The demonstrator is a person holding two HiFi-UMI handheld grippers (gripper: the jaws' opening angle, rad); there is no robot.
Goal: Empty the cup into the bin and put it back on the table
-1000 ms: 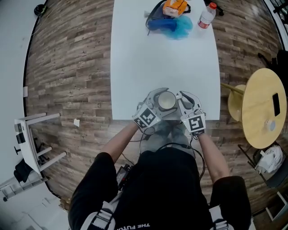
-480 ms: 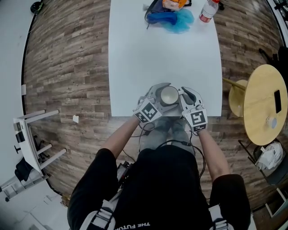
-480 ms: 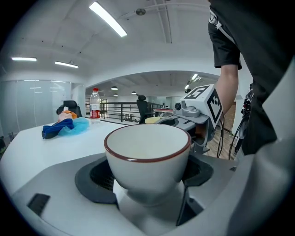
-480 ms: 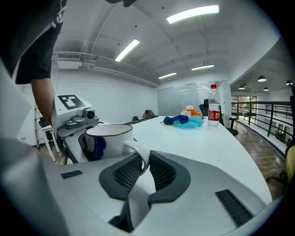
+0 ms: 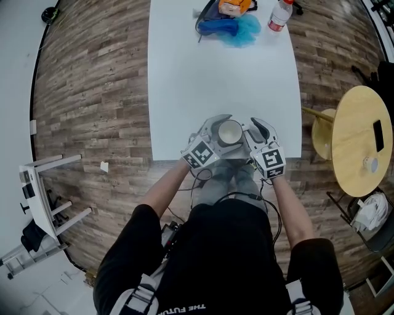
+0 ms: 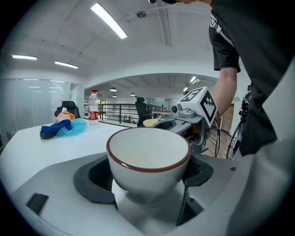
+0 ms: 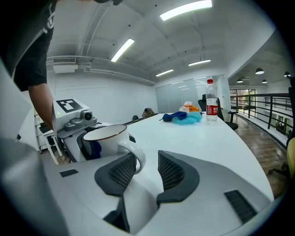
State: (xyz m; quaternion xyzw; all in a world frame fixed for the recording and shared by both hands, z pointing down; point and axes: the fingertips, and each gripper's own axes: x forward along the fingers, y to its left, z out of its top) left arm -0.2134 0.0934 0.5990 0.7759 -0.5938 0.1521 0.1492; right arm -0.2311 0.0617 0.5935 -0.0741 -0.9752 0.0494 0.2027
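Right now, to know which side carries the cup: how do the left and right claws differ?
The left claw is shut on the cup; the right claw has just been opening and stands open. The left claw flanks the cup's body; the right claw straddles only its handle, gripping nothing. Both meet at the cup.

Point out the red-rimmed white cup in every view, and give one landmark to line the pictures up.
Head view: the cup sits at centre, by the table's near edge.
Left gripper view: the cup fills the centre foreground, clasped by the left tool.
Right gripper view: the cup is left of centre, its handle between the right tool's jaws, which have just been opening.
Shared landmark: the red-capped bottle at the table's far end.
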